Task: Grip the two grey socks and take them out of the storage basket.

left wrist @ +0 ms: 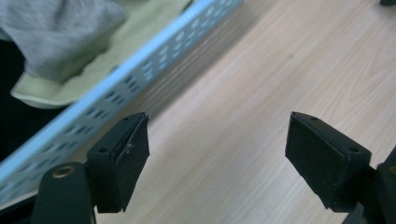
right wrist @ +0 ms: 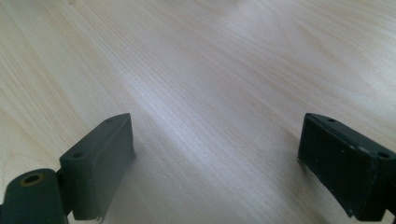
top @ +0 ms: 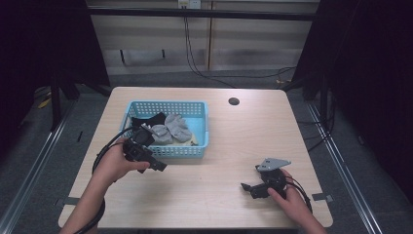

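Blue basket (top: 168, 127) sits on table (top: 229, 141), left of centre, w/ grey cloth (top: 171, 127), black cloth (top: 146, 119) and a pale yellow-green piece (left wrist: 84, 70) inside. Left gripper (top: 155, 165) is held just outside basket's near wall, jaws wide, nothing betw. them; left gripper view has basket rim (left wrist: 140, 60) at upper left. Right gripper (top: 247, 186) is at table's near right, well apart from basket, jaws wide over bare wood, empty.

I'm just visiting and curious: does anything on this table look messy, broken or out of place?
Nothing stands out. The blue basket sits upright on the table, with grey, black and pale cloth items piled loosely inside it. Both grippers, left and right, are open over bare wood, holding nothing.
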